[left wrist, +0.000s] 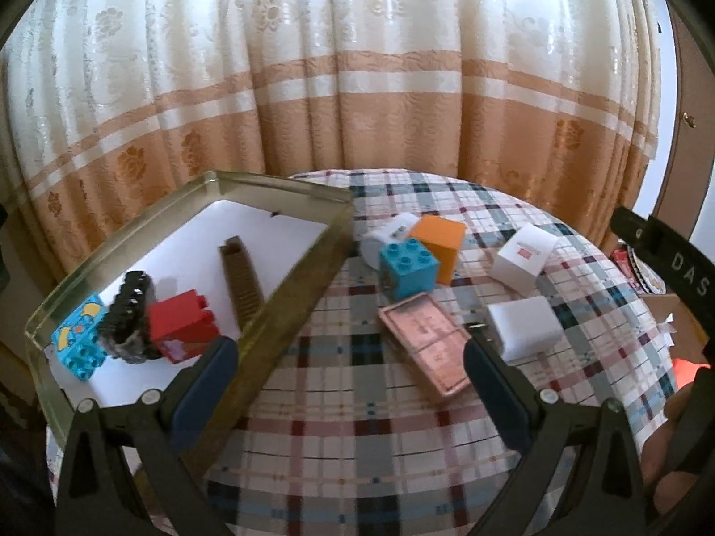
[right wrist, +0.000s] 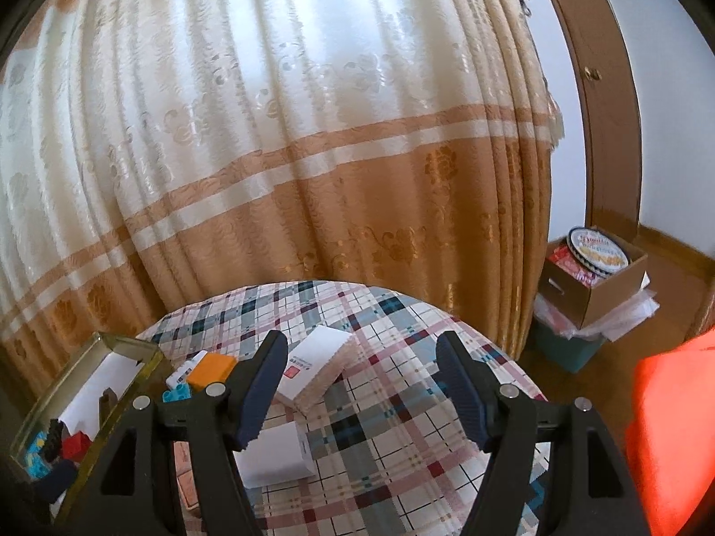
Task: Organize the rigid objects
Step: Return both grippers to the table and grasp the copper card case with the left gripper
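Note:
A clear shallow tray stands at the left of the round plaid table. In it lie a blue printed brick, a black piece, a red brick and a brown comb. On the cloth lie a blue brick, an orange cube, a white roll, a pink flat case and two white boxes. My left gripper is open and empty, above the tray's near corner. My right gripper is open and empty above the white boxes.
A cream and orange curtain hangs behind the table. A cardboard box with a tin stands on the floor at the right, by a brown door frame. Something bright orange is at the right edge.

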Demonstrator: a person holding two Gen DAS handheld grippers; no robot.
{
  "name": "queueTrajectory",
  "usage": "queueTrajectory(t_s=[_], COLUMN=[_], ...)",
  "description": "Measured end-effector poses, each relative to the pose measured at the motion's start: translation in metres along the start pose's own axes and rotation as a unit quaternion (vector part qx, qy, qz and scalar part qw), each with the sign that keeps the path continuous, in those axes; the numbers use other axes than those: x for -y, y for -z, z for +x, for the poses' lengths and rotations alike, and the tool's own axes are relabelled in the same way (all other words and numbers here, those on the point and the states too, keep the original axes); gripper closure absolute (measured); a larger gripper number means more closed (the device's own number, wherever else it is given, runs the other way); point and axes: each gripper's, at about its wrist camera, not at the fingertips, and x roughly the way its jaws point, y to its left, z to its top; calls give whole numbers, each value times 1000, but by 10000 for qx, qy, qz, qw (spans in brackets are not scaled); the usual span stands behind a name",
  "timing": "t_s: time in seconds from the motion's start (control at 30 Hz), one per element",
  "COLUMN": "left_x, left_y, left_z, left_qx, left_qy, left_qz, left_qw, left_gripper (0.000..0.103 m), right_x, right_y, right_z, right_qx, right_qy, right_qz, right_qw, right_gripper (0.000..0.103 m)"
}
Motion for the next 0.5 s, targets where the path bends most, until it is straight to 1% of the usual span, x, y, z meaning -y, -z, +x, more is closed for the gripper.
queueTrajectory(t_s=[0.1, 0.17, 0.2, 0.3, 0.37, 0.43, 0.5], left_x=[10, 14, 17, 27, 33, 34, 32], left_y=[-1, -3, -3, -5, -5, -4, -4], left_z=[4, 9, 11, 20, 27, 34, 42], left_qx=[-43, -175, -244, -406, -505, -621, -754], left_qy=[4, 80, 99, 45, -66, -126, -98], left_qz=[108, 53, 26, 45, 72, -10, -153], left_qw=[9999, 9998, 9997, 9992, 9987, 9980, 9970], left_gripper=[1, 1, 3, 5, 5, 6, 6], right_x=[7, 12, 14, 19, 22, 25, 27], right_y=[0, 0, 0, 0, 0, 1, 1], right_z=[2, 3, 4, 6, 7, 8, 9], right_qx=[-53, -68, -89, -164, -195, -216, -248], right_qy=[-3, 21, 43, 40, 42, 35, 24], right_qz=[185, 292, 356, 477, 549, 613, 664], right_qw=[9998, 9995, 9993, 9987, 9983, 9979, 9975], right_gripper=[32, 32, 32, 32, 32, 32, 32])
